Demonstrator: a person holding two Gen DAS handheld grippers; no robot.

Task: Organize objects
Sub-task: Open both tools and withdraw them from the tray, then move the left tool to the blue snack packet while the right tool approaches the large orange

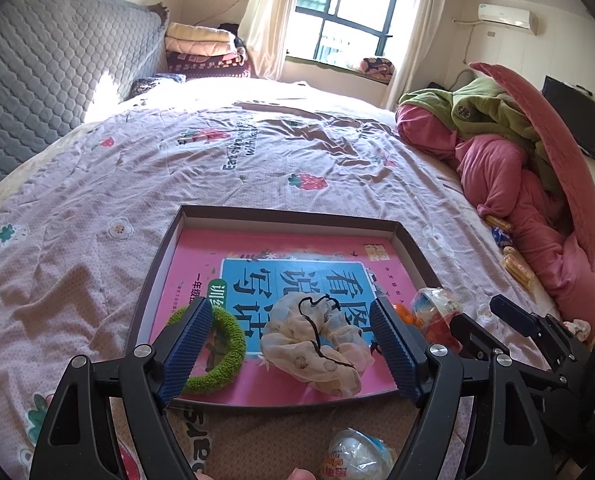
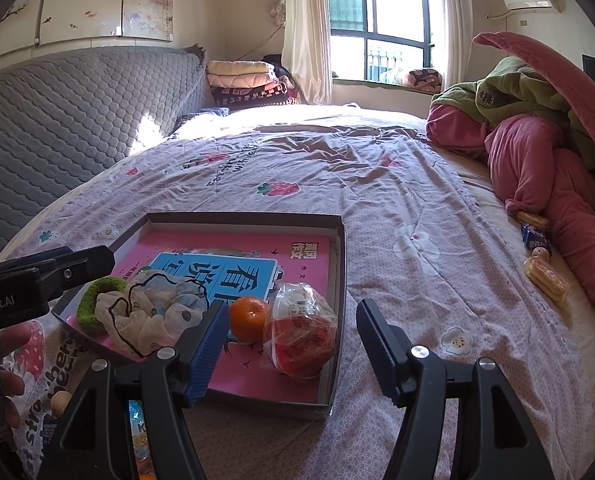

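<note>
A shallow dark box (image 1: 289, 216) (image 2: 341, 264) lies on the bed with a pink book (image 1: 297, 248) (image 2: 297, 252) inside. On the book lie a green fuzzy ring (image 1: 221, 360) (image 2: 97, 300), a cream scrunchie with a black cord (image 1: 317, 344) (image 2: 153, 316), an orange (image 2: 248, 317) and a bagged red snack (image 2: 301, 332) (image 1: 437, 316). My left gripper (image 1: 291, 320) is open and empty, its jaws on either side of the scrunchie. My right gripper (image 2: 291, 320) is open and empty over the box's near right corner.
A wrapped white snack cup (image 1: 353, 456) lies on the bed below the left gripper. Wrapped biscuits (image 2: 545, 276) and a blue packet (image 2: 535, 236) lie at the right by a pink and green bedding pile (image 2: 537, 152). A grey quilted headboard (image 2: 77, 120) stands left.
</note>
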